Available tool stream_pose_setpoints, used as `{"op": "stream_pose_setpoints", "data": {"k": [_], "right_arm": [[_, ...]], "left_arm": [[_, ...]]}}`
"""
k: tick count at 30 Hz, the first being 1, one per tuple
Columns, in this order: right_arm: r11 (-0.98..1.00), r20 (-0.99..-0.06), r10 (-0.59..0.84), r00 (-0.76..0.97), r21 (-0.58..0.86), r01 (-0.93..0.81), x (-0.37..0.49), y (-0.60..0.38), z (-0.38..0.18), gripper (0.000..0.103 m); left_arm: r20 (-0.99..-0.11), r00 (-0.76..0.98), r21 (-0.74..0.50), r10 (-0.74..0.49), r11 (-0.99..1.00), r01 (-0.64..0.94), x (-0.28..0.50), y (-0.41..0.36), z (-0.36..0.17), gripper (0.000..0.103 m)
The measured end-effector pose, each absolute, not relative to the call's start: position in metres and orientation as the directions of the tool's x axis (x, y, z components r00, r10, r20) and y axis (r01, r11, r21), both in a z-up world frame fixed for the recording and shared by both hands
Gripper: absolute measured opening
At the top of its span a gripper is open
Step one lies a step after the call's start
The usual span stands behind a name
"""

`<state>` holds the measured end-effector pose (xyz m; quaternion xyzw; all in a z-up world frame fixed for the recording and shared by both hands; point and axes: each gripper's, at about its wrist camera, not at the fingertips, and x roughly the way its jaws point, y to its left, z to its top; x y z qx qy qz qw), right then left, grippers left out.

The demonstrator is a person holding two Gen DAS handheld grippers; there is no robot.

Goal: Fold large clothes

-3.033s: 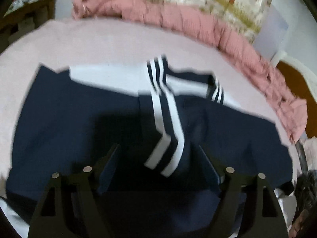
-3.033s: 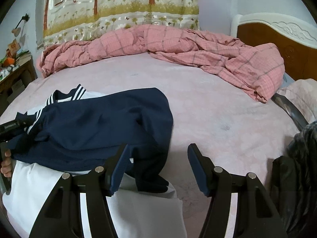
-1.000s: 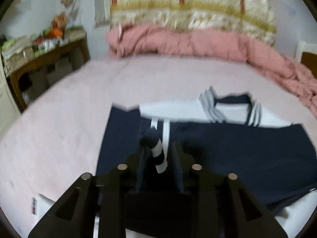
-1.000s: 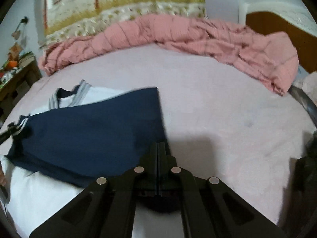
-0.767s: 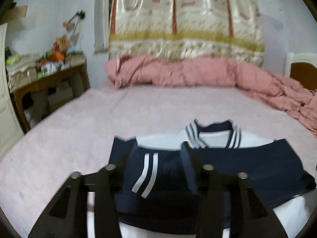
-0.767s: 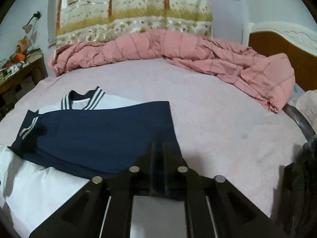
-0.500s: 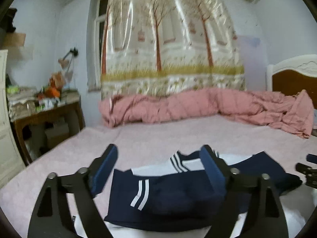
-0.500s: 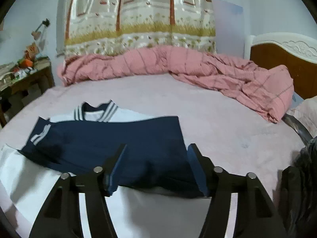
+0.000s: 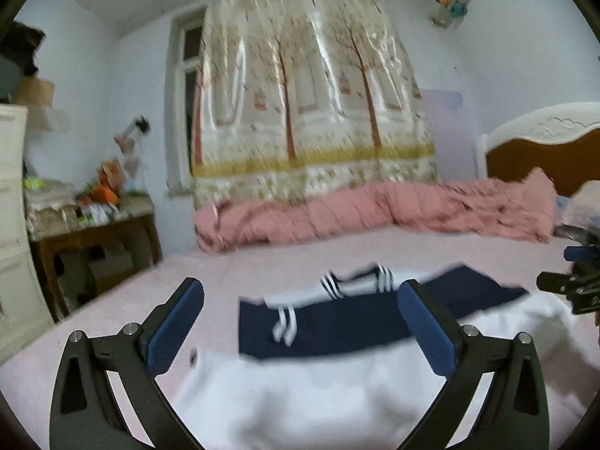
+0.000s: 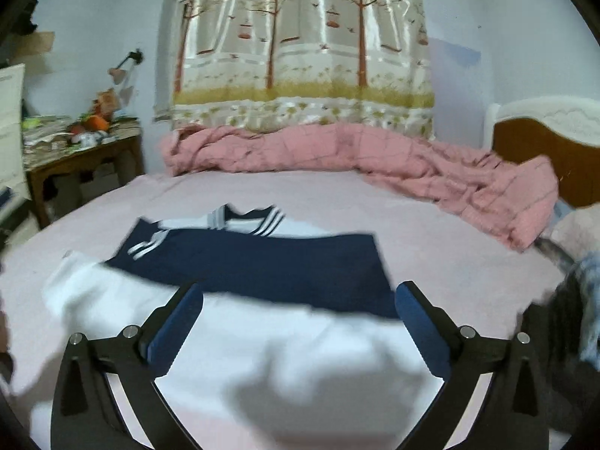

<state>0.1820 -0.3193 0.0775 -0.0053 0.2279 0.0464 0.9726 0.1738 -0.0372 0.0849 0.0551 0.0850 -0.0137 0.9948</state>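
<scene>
Both tongs, left gripper (image 9: 300, 322) and right gripper (image 10: 298, 322), have just been opening and stand wide apart, nothing between them. Navy-and-white shirt (image 10: 262, 262) lies flat mid-frame on the pink bed (image 10: 431, 232), sleeves folded in.

Right gripper (image 10: 300, 318): lower centre of the frame, jaws spread wide after just opening, nothing between the blue pads.
Garment (image 10: 262, 266): white with navy sleeves folded across, striped collar at the far end, lying flat mid-frame on the bed (image 10: 431, 232).
Pink quilt (image 10: 356, 157): bunched along the bed's far edge, trailing to the right.
Curtain (image 10: 303, 37): tree print, upper centre.
Headboard (image 10: 543, 138): right edge.
</scene>
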Motion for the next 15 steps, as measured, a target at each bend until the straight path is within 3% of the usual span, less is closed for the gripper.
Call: {"op": "stream_pose_setpoints", "data": {"k": [8, 11, 15], "right_arm": [[0.957, -0.638, 0.263, 0.724, 0.267, -0.112, 0.143, -0.329, 0.013, 0.103], [0.947, -0.691, 0.272, 0.67, 0.317, -0.058, 0.155, -0.335, -0.013, 0.098], [0.915, -0.711, 0.326, 0.623, 0.403, -0.019, 0.174, -0.338, -0.037, 0.094]], "left_arm": [[-0.506, 0.856, -0.081, -0.107, 0.994, 0.076, 0.17, -0.013, 0.004, 0.103], [-0.563, 0.804, -0.214, -0.188, 0.974, 0.078, 0.173, -0.002, -0.015, 0.103], [-0.642, 0.733, -0.295, -0.224, 0.955, 0.034, 0.19, 0.005, -0.032, 0.102]]}}
